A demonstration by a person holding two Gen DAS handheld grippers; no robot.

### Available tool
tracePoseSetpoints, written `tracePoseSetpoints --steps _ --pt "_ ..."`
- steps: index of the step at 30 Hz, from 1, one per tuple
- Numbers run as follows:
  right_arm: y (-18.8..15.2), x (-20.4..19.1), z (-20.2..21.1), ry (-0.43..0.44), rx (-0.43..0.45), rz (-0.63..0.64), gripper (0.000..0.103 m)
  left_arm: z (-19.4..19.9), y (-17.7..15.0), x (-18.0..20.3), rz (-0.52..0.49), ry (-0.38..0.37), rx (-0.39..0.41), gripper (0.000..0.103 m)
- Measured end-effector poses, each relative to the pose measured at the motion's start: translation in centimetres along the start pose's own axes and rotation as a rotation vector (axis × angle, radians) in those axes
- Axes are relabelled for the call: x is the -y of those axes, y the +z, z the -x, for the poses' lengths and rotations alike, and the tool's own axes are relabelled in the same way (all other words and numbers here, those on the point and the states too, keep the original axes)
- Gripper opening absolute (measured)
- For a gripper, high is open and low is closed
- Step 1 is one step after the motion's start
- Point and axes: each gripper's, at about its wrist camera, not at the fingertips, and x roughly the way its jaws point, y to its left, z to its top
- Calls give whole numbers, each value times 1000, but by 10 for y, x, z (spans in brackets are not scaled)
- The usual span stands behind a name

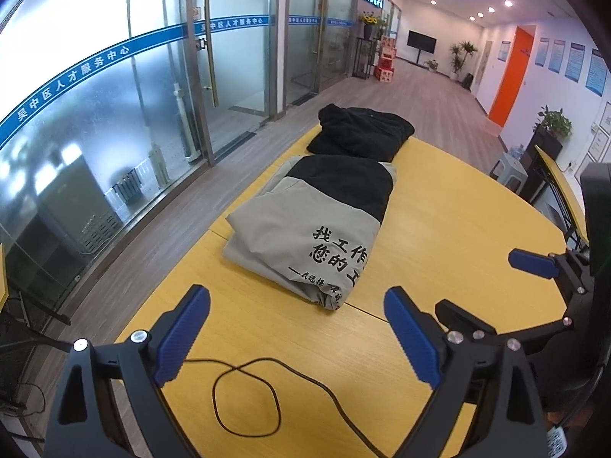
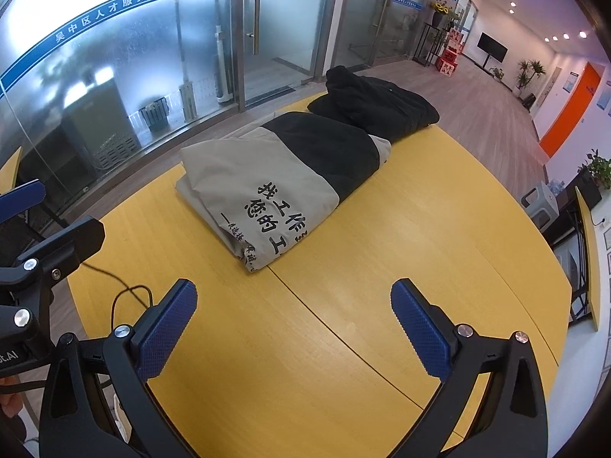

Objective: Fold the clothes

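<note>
Left wrist view: the left hand-held gripper point(image 1: 296, 334) hangs with its fingers apart and empty above the yellow bench point(image 1: 439, 206). Ahead of it lies the folded grey-and-black garment point(image 1: 317, 225) (black lettering on the grey), a black garment point(image 1: 362, 131) touching its far end. The right hand-held gripper point(image 2: 294, 328) is likewise spread wide, holding nothing.

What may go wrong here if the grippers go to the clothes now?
The thin black cable lies looped on the yellow table under the open left gripper; it might snag. The folded grey-and-black jacket touches the black garment, so pulling either one with the open right gripper might disturb the other.
</note>
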Motion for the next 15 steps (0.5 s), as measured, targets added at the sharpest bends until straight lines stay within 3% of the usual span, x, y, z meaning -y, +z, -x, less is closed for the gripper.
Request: tracePoseSetpoints --steps 15 --pt "26 -10 -31 -74 -77 -82 102 -46 28 -12 -124 -96 -68 100"
